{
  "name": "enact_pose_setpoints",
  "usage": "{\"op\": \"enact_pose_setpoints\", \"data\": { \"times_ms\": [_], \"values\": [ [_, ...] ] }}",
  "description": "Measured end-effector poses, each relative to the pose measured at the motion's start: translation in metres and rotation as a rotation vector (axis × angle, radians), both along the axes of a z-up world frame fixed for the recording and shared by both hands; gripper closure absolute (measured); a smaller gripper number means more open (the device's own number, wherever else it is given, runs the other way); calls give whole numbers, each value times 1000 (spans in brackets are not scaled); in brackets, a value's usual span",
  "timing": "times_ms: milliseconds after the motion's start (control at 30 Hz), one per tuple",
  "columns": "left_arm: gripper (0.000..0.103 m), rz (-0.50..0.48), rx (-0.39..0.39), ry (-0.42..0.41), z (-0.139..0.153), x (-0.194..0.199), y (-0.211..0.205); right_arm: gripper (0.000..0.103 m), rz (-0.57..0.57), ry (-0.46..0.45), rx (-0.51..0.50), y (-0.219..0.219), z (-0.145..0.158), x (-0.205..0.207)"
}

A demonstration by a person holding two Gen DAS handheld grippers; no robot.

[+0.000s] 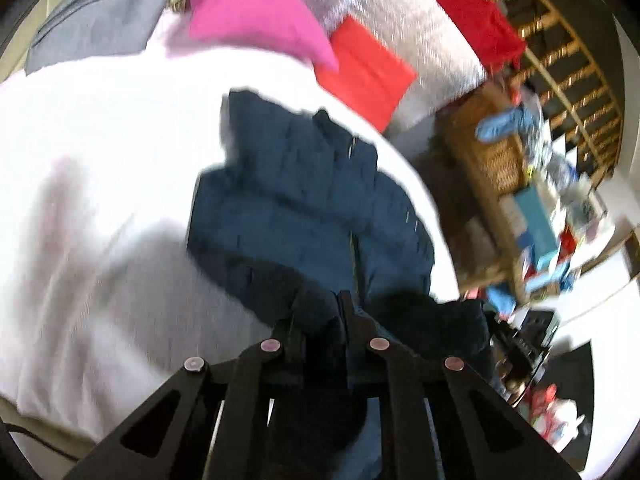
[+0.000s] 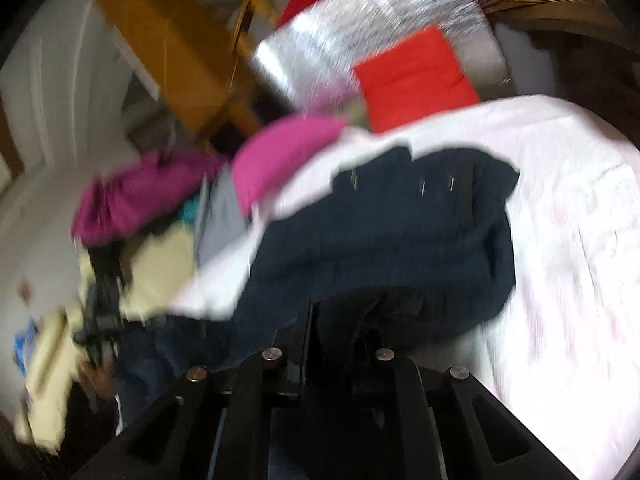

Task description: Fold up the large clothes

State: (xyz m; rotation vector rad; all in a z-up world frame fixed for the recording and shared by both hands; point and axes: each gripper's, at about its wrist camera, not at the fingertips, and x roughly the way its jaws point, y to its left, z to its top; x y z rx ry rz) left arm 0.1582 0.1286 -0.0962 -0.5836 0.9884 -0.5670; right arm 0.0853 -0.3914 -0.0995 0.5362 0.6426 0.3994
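Note:
A navy quilted jacket (image 1: 304,200) lies on a white bed sheet (image 1: 100,160), its near edge lifted off the sheet. In the left wrist view my left gripper (image 1: 320,316) is shut on a bunch of that near edge, with dark fabric pinched between the fingers. The right wrist view shows the same jacket (image 2: 400,232) on the sheet (image 2: 560,200). There my right gripper (image 2: 340,332) is shut on another part of the lifted hem. Both views are blurred by motion.
A pink garment (image 1: 248,12) and a red cushion (image 1: 368,72) lie beyond the jacket, with a grey jacket (image 1: 108,12) at the far left. A wicker basket (image 1: 492,152) and clutter stand right of the bed. A magenta garment (image 2: 136,200) sits off the bed's left side.

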Motion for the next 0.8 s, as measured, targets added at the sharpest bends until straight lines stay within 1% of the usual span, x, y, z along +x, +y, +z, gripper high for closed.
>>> {"op": "enact_pose_setpoints", "data": {
  "times_ms": [67, 133, 200, 267, 300, 333, 400, 533, 600, 633, 700, 733, 767, 800],
  "values": [
    [90, 48, -41, -18, 3, 22, 1, 89, -73, -35, 89, -16, -1, 19],
    [90, 100, -57, -33, 5, 46, -3, 90, -150, -58, 148, -29, -6, 43],
    [90, 151, -58, -52, 4, 72, -10, 92, -202, -50, 187, -42, -14, 65],
    [90, 164, -55, -53, -1, 101, -22, 92, -245, -23, 243, -51, -26, 93],
    [90, 169, -34, -54, -3, 116, -29, 93, -262, -6, 246, -54, -31, 109],
    [91, 171, -12, -57, -6, 127, -36, 93, -274, 4, 236, -42, -34, 132],
    [91, 168, 30, -63, -10, 154, -46, 93, -293, 12, 231, -45, -40, 152],
    [90, 163, 28, -46, -21, 204, -56, 94, -321, 30, 259, -57, -56, 195],
    [90, 158, 52, -41, -29, 230, -65, 94, -335, 51, 273, -66, -66, 216],
    [89, 159, 71, -33, -34, 242, -69, 94, -340, 66, 281, -69, -71, 226],
    [87, 175, 86, 18, -46, 262, -73, 93, -339, 123, 329, -76, -86, 249],
    [84, 178, 74, 68, -58, 275, -73, 93, -335, 149, 365, -79, -93, 255],
    [78, 176, 47, 104, -67, 282, -70, 90, -325, 184, 418, -84, -101, 264],
    [74, 173, -3, 140, -75, 288, -66, 89, -317, 203, 462, -89, -108, 270]
  ]
}}
